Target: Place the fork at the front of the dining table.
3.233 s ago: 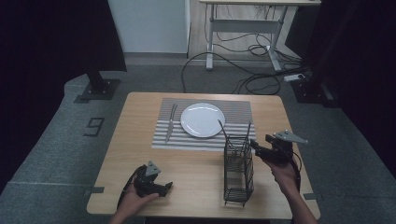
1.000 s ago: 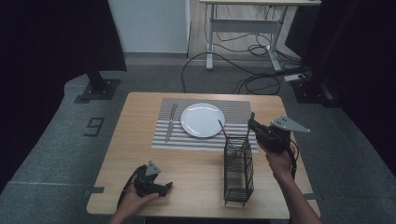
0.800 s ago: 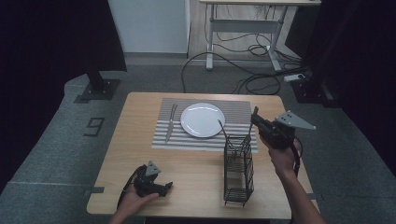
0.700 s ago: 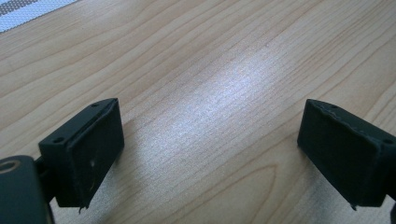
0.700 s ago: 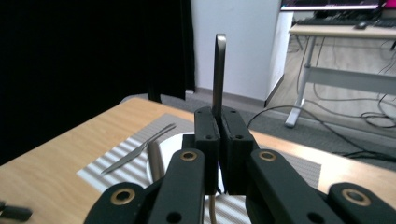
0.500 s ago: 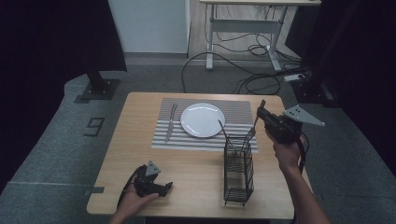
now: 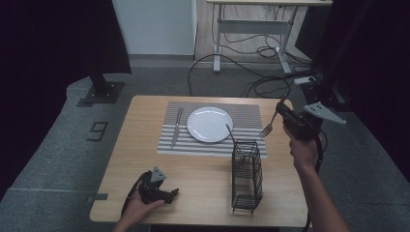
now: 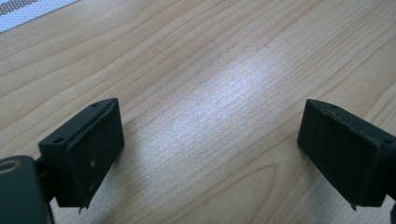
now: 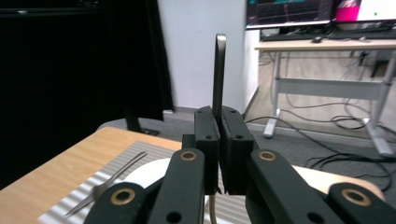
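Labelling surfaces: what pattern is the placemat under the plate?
Grey and white stripes on the placemat, running across under the white plate. Clearest in the high view.

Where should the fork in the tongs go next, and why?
Probably down onto the striped mat at the right of the plate. The right tongs hold the fork up in the air, tines down, beside that bare patch of mat, and another utensil already lies at the plate's left.
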The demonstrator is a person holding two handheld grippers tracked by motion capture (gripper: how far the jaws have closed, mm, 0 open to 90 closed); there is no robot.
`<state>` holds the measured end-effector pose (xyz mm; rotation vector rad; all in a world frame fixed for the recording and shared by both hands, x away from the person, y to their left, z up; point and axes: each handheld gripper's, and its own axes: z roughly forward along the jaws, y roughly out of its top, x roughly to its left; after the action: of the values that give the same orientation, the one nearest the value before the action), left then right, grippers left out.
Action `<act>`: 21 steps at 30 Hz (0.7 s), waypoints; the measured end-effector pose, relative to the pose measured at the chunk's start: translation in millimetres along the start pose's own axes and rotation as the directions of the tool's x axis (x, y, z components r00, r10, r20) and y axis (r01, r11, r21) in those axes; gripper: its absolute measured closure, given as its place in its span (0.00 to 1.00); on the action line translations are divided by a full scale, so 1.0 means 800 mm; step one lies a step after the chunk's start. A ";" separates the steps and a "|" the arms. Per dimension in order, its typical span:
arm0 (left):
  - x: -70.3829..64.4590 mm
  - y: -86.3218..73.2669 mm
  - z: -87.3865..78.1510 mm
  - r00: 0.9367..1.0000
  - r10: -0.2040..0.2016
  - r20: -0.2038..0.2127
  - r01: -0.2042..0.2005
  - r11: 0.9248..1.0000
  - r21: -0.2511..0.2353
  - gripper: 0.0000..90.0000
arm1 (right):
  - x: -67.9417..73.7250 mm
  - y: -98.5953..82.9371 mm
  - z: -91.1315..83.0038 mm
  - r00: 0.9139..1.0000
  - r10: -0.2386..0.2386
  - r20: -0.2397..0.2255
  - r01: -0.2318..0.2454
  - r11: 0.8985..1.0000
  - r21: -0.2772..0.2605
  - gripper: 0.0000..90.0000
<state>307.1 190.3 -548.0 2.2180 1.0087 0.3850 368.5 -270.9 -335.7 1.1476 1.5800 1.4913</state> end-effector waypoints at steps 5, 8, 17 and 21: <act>0.000 0.000 0.000 1.000 0.000 0.000 0.000 1.000 -0.001 0.08 | -0.006 -0.002 0.011 1.000 -0.015 0.026 0.015 1.000 0.004 0.96; 0.000 0.000 0.000 1.000 0.000 0.000 0.000 1.000 0.000 0.08 | -0.010 -0.011 0.026 0.999 -0.035 0.042 0.034 0.999 0.023 0.96; 0.000 0.000 0.000 1.000 0.000 0.000 0.000 1.000 0.000 0.08 | -0.017 -0.068 0.074 0.996 -0.057 0.067 0.049 0.992 0.118 0.96; 0.000 0.000 0.000 1.000 0.002 0.001 -0.002 1.000 0.001 0.08 | -0.021 -0.092 0.090 0.996 -0.055 0.076 0.042 0.986 0.163 0.96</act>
<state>307.2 190.3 -548.0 2.2194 1.0070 0.3846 429.7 -254.3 -418.7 1.2341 1.6850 1.2892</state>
